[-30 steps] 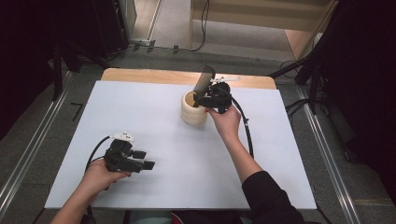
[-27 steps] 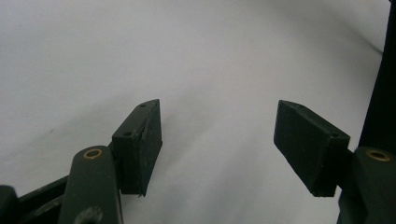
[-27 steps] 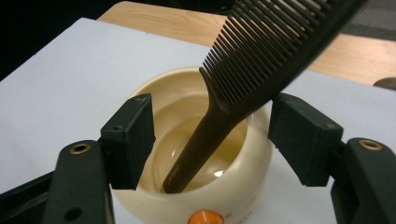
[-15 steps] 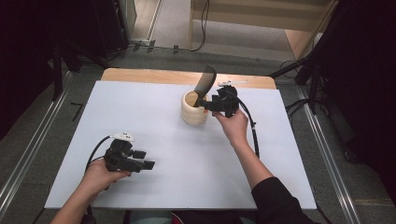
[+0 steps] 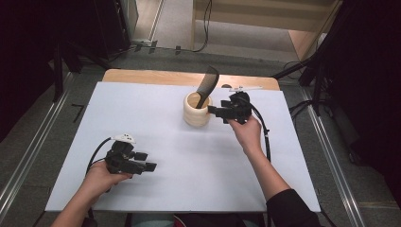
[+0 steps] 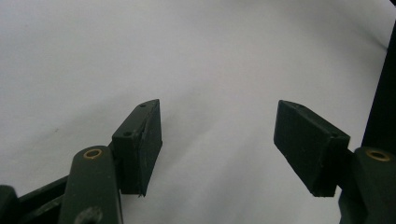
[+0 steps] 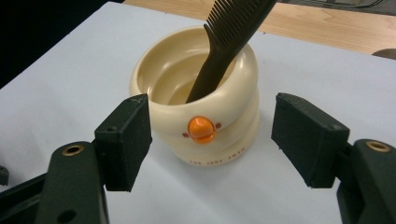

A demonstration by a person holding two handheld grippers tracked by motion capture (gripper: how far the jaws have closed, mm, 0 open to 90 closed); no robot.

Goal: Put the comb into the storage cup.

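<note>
Comb: black comb [image 5: 206,87] is standing handle-down inside the cream cup [image 5: 196,109], leaning on the rim at the far right, teeth sticking up and out over the wooden strip [image 5: 156,76] at the table's far edge.
Cup: it is sitting upright on the white tabletop [image 5: 189,161], a little beyond the middle; in the right gripper view the cream cup [image 7: 201,114] is showing an orange beak-like button [image 7: 201,129] and small lettering low on its ribbed wall, too small to read.
Right gripper: right gripper [image 5: 213,111] is hanging just beside the cup on its right, jaws pointing at it. In its own view the pads [image 7: 125,142] are standing apart on either side of the cup wall without touching it or the comb [image 7: 224,44]; the jaws have just been opening and nothing is being gripped.
Left gripper: left gripper [image 5: 147,165] is resting low near the front left of the table, well apart from the cup. Its jaws are spread wide over bare white surface, with nothing between the pads [image 6: 142,147].
Done, by my reading: comb is sitting in the cup, so the placing step looks complete; the release looks finished too, since neither pad is pressing on anything.
Left to do: probably just drawing the right hand clear of the cup without knocking the leaning comb; whether the cup itself is meant to be moved I cannot tell.
</note>
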